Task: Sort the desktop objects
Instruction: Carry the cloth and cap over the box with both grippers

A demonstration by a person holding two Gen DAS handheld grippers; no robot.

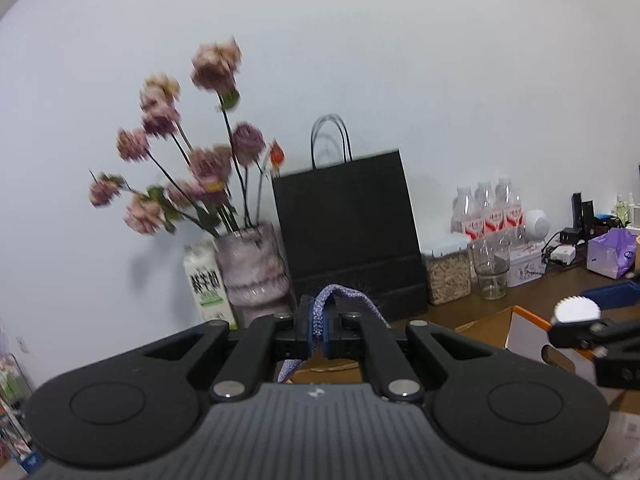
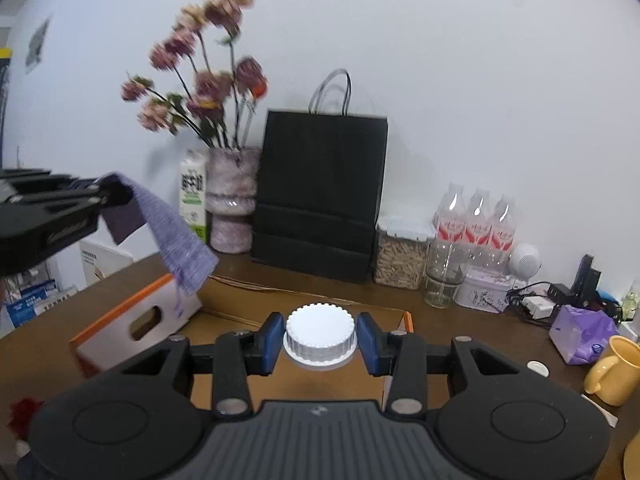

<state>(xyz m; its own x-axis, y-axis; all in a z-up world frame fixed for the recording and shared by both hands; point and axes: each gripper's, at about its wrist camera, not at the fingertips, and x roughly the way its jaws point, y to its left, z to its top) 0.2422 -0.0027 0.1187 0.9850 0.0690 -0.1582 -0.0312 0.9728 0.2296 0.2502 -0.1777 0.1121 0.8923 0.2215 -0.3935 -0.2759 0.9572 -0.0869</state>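
Left to right across the desk [image 2: 440, 316]. Left gripper [image 1: 318, 330]: jaws fully closed on a purple knitted cloth [image 2: 176, 236], pinched at one edge so the rest hangs free and clear of the surface, above the near corner of an orange-edged cardboard box [image 2: 136, 320]; probably carried this way so it can be lowered into the box. Box: open, on the wooden desk, hand-hole facing the camera; judged the sorting container. Behind it, against the wall: milk carton [image 2: 194, 200], vase [image 2: 232, 200] of pink flowers, black paper bag [image 2: 320, 196] standing upright. Right gripper [image 2: 320, 340]: jaws part open, blue pads pressed on opposite sides of a white ribbed lid [image 2: 320, 330], held level over the box's open top, likely for the same drop. Further right, untouched: clear container of grain-like contents [image 2: 402, 256], empty glass [image 2: 442, 276], three bottles [image 2: 476, 220], printed tin [image 2: 484, 290], white round speaker-like item [image 2: 526, 260], cables and adapter, purple tissue pack [image 2: 582, 334], yellow mug [image 2: 614, 368].
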